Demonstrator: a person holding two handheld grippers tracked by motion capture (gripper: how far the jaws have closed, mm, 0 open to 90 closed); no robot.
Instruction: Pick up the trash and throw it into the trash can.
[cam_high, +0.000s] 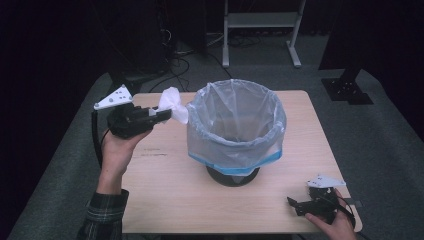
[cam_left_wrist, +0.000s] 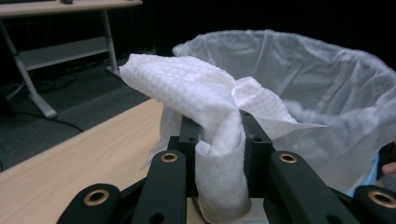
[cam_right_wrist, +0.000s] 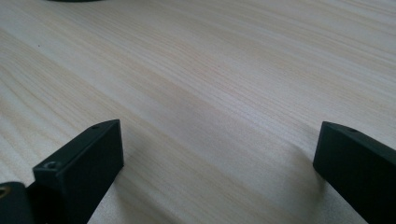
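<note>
Dimpled paper towel (cam_left_wrist: 196, 88), thin translucent plastic liner (cam_high: 235, 125), matt pale wood table (cam_high: 170, 190)

Setting: a lab or recording workspace, dim, with dark surroundings. Evidence:
- light wooden rectangular surface (cam_high: 175, 200) with rounded corners, standing alone on grey carpet floor (cam_high: 385, 150);
- loose black cables (cam_high: 180, 62) trailing over the carpet behind it;
- white metal frame of a second bench (cam_high: 260, 25) at the back, its pale top seen in the left gripper view;
- black stand base plate (cam_high: 347, 90) bolted together at the right, suggesting mounted equipment.
</note>
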